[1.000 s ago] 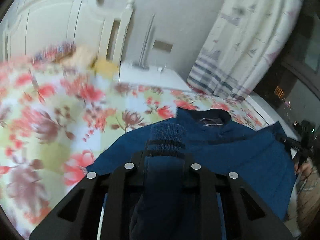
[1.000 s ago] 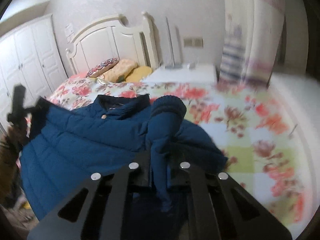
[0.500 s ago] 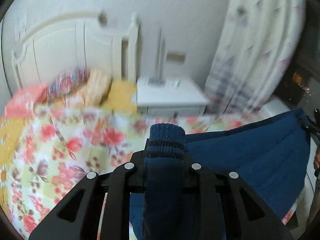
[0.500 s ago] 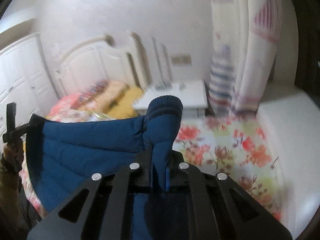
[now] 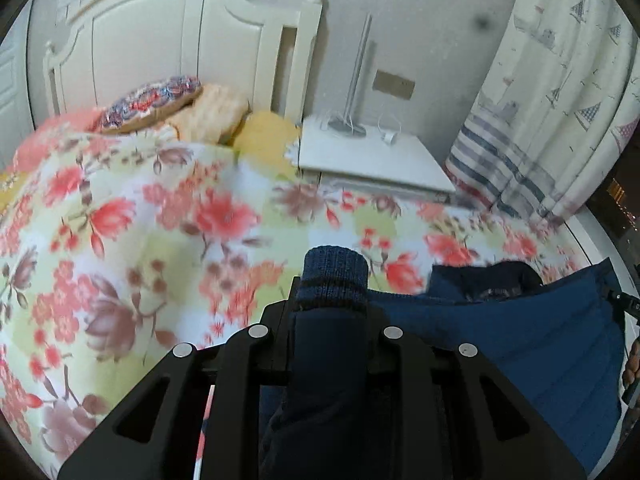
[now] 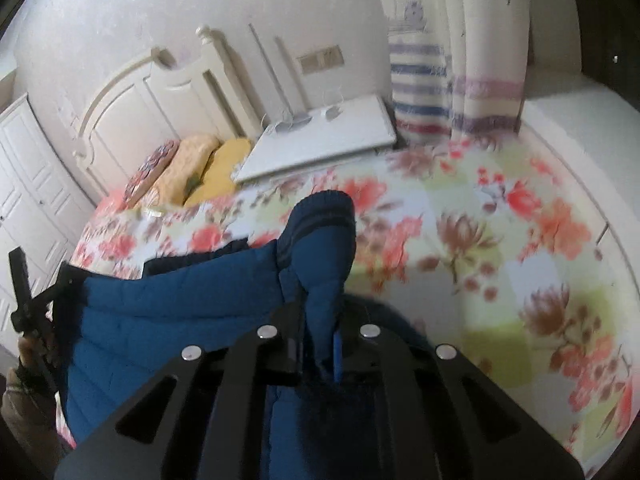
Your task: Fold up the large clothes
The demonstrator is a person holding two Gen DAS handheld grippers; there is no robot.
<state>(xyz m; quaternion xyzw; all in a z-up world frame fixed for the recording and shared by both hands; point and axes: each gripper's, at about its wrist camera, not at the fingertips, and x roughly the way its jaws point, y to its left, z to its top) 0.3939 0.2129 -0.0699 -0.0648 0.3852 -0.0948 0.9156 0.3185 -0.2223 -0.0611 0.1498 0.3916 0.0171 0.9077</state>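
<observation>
Nearest the cameras, a blue padded jacket (image 5: 500, 344) is shown held up between two grippers above a bed (image 5: 140, 240) spread with a floral cover. The left gripper (image 5: 330, 312) is closed on one sleeve, whose ribbed knit cuff (image 5: 334, 280) stands up beyond the fingertips. The right gripper (image 6: 320, 320) is clamped tight on the other sleeve, its cuff (image 6: 324, 216) likewise projecting past the jaws. The jacket body is seen stretched between the two sleeves, its dark collar (image 5: 492, 280) lying at the upper edge, toward the headboard; whether its lower part rests on the bed cannot be told.

In the right wrist view, the other gripper is glimpsed at the jacket's far side, carried by a hand (image 6: 24, 360). Beyond the jacket, the floral cover is rendered blurred. At the head of the bed, a patterned cushion (image 5: 152, 100) and yellow pillows (image 5: 264, 136) are stacked against a cream headboard (image 5: 168, 40). Beside the headboard, a white bedside cabinet (image 5: 372, 160) bearing a lamp base (image 5: 348, 124) is shown, and beyond the cabinet a striped curtain (image 5: 540, 120) hangs.
</observation>
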